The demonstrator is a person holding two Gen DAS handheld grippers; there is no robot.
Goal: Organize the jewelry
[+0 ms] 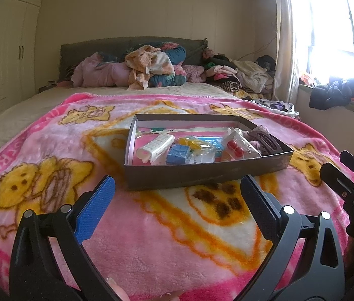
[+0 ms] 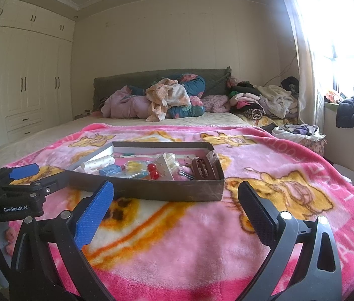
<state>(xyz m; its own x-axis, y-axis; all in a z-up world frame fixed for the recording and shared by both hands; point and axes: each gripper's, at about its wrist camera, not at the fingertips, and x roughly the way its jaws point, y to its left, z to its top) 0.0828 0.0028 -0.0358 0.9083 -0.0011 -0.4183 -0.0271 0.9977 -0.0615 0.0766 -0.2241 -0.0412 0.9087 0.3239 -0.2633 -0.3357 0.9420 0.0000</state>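
Observation:
A shallow dark cardboard box [image 1: 202,175] [image 2: 152,192] lies on the pink cartoon blanket [image 1: 164,238] [image 2: 189,245]. Inside it are a white hair clip [image 1: 155,148] [image 2: 99,162], a blue packet [image 1: 177,154] [image 2: 110,170], red beads [image 1: 236,149] [image 2: 153,170], a brown hair claw [image 1: 264,141] [image 2: 203,170] and clear bags. My left gripper [image 1: 178,186] stands open just short of the box's near wall, nothing between its fingers. My right gripper [image 2: 175,193] is open too, in front of the box's right half. Each gripper shows at the edge of the other's view.
Pillows and crumpled clothes [image 1: 149,67] [image 2: 169,97] pile up by the headboard. More clothes [image 1: 242,75] heap at the bed's right side under a bright window [image 1: 340,25]. White wardrobes [image 2: 26,82] line the left wall.

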